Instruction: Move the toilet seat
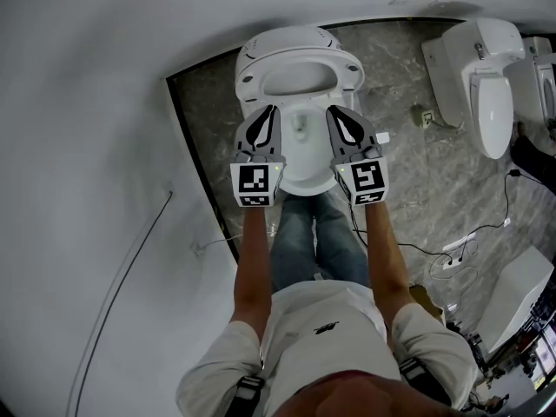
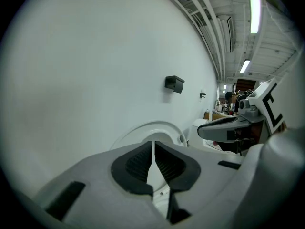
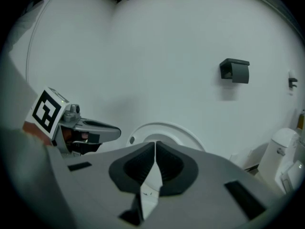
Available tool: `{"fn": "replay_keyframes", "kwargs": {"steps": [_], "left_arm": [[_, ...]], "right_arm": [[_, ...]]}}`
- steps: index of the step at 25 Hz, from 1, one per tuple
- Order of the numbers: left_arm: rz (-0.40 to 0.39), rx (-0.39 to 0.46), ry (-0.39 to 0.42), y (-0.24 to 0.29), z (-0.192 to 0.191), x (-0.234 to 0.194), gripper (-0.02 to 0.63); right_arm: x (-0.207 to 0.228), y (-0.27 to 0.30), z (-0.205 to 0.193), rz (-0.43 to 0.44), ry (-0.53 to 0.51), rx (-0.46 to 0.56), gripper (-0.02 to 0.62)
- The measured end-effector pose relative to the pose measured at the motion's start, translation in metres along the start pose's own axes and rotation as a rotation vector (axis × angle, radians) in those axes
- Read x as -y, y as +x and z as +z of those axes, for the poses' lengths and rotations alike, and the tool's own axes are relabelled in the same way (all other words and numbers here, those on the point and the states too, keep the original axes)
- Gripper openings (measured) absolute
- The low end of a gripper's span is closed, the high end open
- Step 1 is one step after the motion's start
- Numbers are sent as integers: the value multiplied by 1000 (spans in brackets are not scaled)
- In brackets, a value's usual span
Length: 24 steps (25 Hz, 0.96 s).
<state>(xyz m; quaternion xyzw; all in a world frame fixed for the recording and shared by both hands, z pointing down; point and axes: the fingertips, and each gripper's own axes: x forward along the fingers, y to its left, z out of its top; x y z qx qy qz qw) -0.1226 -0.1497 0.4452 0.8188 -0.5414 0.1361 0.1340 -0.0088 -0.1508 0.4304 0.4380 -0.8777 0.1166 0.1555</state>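
The white toilet seat [image 1: 248,83] stands raised with the lid [image 1: 287,40] behind it, above the open bowl [image 1: 306,170]. In the head view my left gripper [image 1: 265,111] and right gripper [image 1: 340,111] hover side by side over the bowl, tips just short of the raised seat. Both are shut with nothing between the pads. In the left gripper view the shut left gripper [image 2: 153,144] points at the upright seat ring [image 2: 157,127], with the right gripper [image 2: 212,128] alongside. The right gripper [image 3: 155,144] faces the same ring [image 3: 162,128] in its own view, the left gripper [image 3: 112,131] beside it.
A white wall curves round the toilet's left and back, with a small black box [image 3: 235,70] mounted on it. A second toilet [image 1: 486,81] stands at the right. Cables and a power strip [image 1: 457,255] lie on the marble floor. The person's legs stand before the bowl.
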Motion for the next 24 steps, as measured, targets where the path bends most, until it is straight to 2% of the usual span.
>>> {"fn": "replay_keyframes", "kwargs": {"steps": [7, 24], "left_arm": [[-23, -7, -4, -12, -7, 18, 37], [-34, 10, 5, -20, 1, 40, 37]], "right_arm": [[-4, -15, -9, -1, -6, -9, 35], [-1, -35, -5, 3, -19, 3, 34]]}}
